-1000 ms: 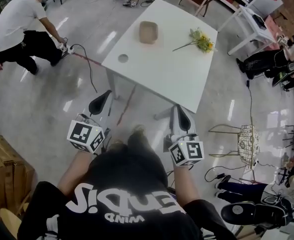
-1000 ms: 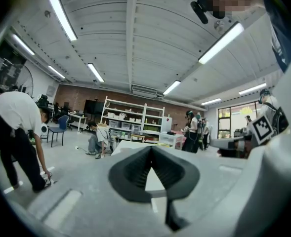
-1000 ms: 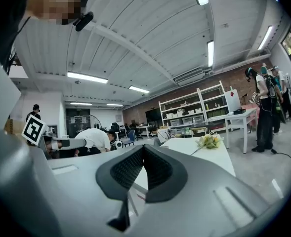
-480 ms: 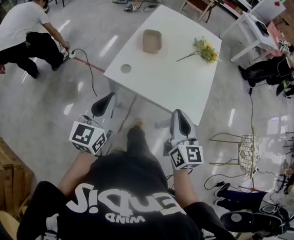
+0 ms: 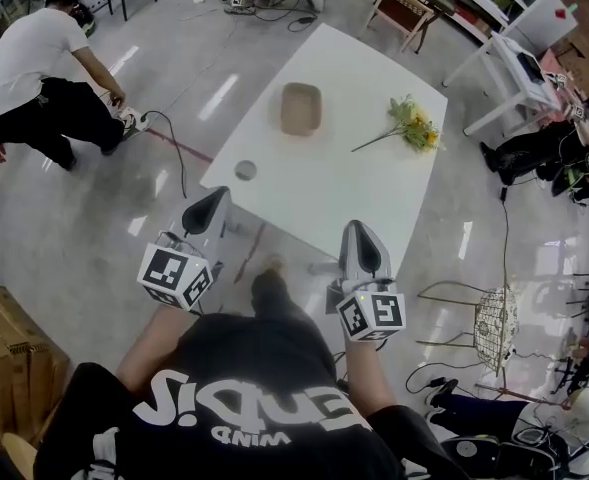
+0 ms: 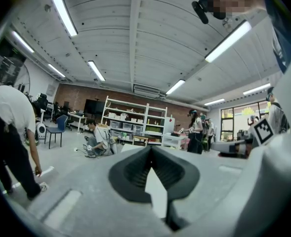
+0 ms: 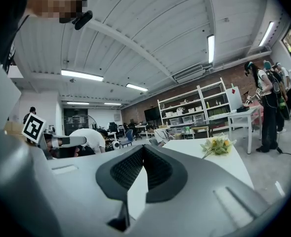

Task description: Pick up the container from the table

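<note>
The container (image 5: 301,108) is a shallow tan tray on the far half of the white table (image 5: 324,183). It is out of sight in both gripper views. Both grippers are held level short of the table's near edge, each empty. My left gripper (image 5: 207,210) is off the table's near left corner, its jaws shut tip to tip (image 6: 150,151). My right gripper (image 5: 363,247) is at the near right edge, jaws likewise shut (image 7: 143,150). The right gripper view shows the table top (image 7: 212,159) ahead.
A bunch of yellow flowers (image 5: 412,127) (image 7: 217,144) lies right of the container. A small round disc (image 5: 245,170) is near the table's left edge. A person (image 5: 34,73) crouches by floor cables at left. Cardboard boxes (image 5: 4,353) stand lower left, a wire basket (image 5: 494,313) at right.
Both grippers have moved forward toward the table together; its near edge now lies just ahead of their tips. The jaws stayed shut.
</note>
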### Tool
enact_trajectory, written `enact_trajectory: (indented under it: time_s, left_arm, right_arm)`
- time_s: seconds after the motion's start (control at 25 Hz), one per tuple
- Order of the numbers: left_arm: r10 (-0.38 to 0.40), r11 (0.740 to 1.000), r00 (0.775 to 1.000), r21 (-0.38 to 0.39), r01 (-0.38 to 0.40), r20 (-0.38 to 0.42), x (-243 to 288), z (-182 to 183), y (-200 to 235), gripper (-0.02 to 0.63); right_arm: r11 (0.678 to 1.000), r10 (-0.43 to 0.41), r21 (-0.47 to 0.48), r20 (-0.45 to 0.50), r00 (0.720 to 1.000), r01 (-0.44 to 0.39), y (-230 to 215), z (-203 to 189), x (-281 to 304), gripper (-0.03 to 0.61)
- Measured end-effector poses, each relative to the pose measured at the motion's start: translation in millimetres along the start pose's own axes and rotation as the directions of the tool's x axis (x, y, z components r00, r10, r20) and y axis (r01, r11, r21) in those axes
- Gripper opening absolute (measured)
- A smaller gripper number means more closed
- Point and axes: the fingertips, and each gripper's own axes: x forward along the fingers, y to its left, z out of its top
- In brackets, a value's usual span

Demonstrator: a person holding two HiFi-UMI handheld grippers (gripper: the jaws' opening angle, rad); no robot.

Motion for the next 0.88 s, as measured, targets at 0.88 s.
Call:
enact_trajectory:
  time_s: [0.88]
  left_arm:
    - [0.089, 0.996, 0.996, 0.020, -0.089, 0.015, 177, 36, 34, 0.002]
  right_arm:
    - [0.998, 0.052, 0.041, -0.007, 0.999, -0.051, -123, 40, 131, -0.003]
